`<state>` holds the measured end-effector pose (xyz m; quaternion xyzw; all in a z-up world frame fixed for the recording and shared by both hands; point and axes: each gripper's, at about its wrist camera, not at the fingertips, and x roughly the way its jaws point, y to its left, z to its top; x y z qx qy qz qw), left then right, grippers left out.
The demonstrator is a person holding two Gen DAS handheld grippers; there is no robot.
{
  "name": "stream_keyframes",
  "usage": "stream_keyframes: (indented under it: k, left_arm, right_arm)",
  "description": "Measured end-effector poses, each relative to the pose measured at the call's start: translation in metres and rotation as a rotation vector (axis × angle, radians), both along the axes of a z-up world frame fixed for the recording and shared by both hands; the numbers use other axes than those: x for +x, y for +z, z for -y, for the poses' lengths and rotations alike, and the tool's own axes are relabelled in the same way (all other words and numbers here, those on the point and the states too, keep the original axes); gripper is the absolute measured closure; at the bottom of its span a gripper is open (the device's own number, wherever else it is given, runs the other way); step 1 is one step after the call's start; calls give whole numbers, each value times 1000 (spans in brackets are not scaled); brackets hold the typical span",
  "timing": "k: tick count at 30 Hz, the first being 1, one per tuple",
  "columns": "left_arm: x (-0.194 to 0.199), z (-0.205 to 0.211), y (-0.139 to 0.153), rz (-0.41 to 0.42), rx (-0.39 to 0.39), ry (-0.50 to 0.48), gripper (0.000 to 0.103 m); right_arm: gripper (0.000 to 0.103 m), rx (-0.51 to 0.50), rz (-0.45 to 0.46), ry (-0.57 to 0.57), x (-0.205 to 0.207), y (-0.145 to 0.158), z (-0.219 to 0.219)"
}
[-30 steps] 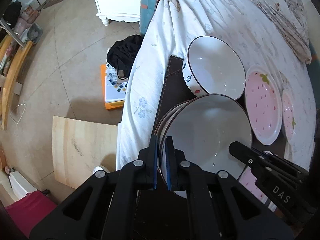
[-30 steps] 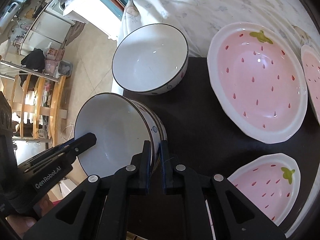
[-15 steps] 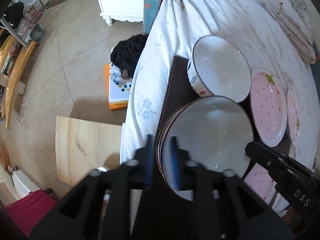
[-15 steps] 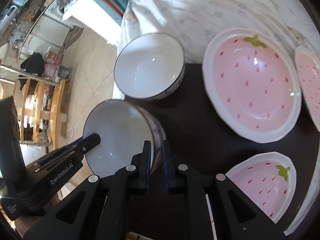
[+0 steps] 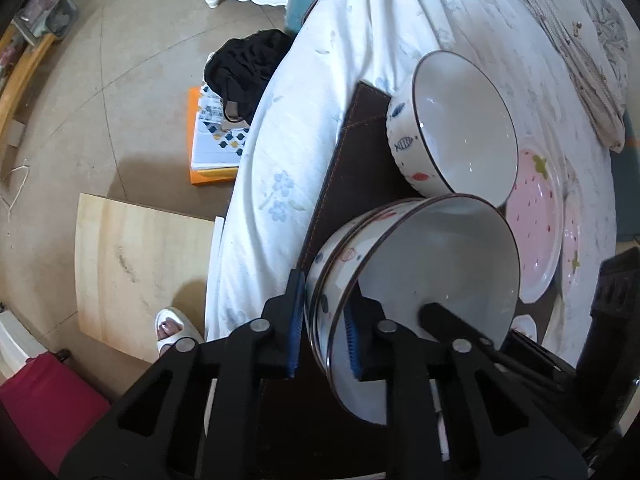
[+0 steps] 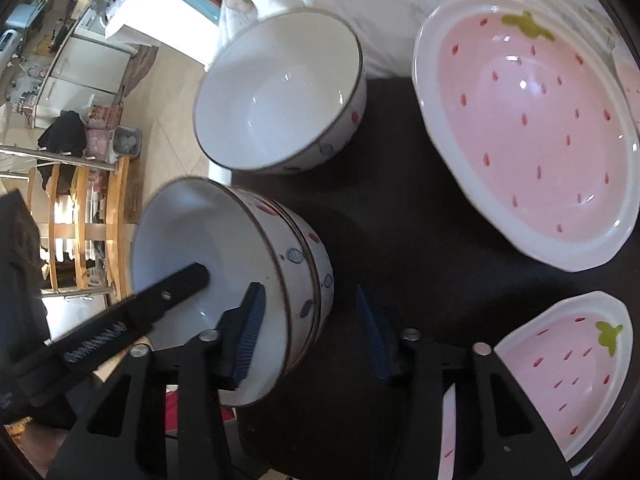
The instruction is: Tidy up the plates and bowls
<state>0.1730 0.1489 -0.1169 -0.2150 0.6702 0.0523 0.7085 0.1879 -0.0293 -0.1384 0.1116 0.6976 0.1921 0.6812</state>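
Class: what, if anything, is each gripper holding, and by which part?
Left gripper, closing, pinches the rim of the tilted stack of white fish-patterned ceramic bowls. Right gripper, opening, straddles the opposite rim without gripping it.

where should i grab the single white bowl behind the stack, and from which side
Pinch the lone bowl's wall at the rim, one finger inside and one outside, coming straight down from above: it sits upright with its mouth open. Probably best on the side toward the big pink plate, where bare dark mat shows; the stacked bowls crowd its near side.
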Motion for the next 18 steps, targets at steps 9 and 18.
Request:
stream_keyframes:
  k: [9,18]
  left_arm:
    - [-7,16,6,-7,23,-63,92]
    - [-10,25,7,-14,6,-88,92]
  right_arm:
    - [75,-38,16,58,-13,3,1]
    - [72,-45,-18,85,-30,0,19]
